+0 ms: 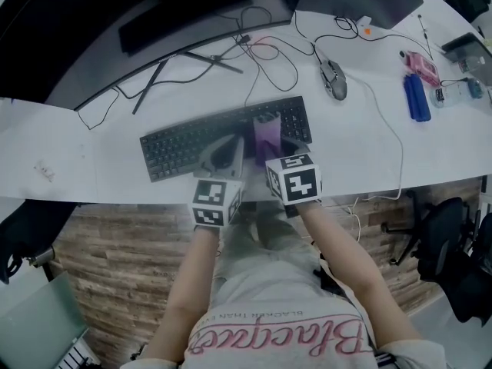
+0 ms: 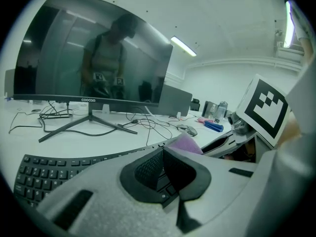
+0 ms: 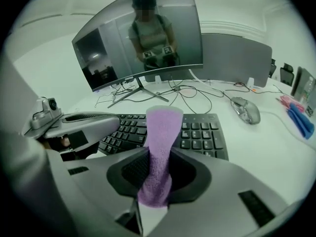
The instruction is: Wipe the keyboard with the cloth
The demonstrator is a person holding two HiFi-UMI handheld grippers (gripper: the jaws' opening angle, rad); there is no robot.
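Fingers of the right gripper point(image 3: 159, 154) pinch the soft purple cloth point(image 3: 163, 125), the left gripper point(image 2: 163, 152) is closed empty, so rub the flat black keyboard point(image 3: 203, 132) gently.

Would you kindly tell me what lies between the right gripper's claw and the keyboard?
The purple cloth, clamped in the right gripper, sticks out over the keyboard; the right gripper view shows this.

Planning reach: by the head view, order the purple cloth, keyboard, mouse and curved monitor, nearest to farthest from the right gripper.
1. purple cloth, clamped in the right gripper
2. keyboard, beneath its jaws
3. mouse, ahead, right
4. curved monitor, far back, left
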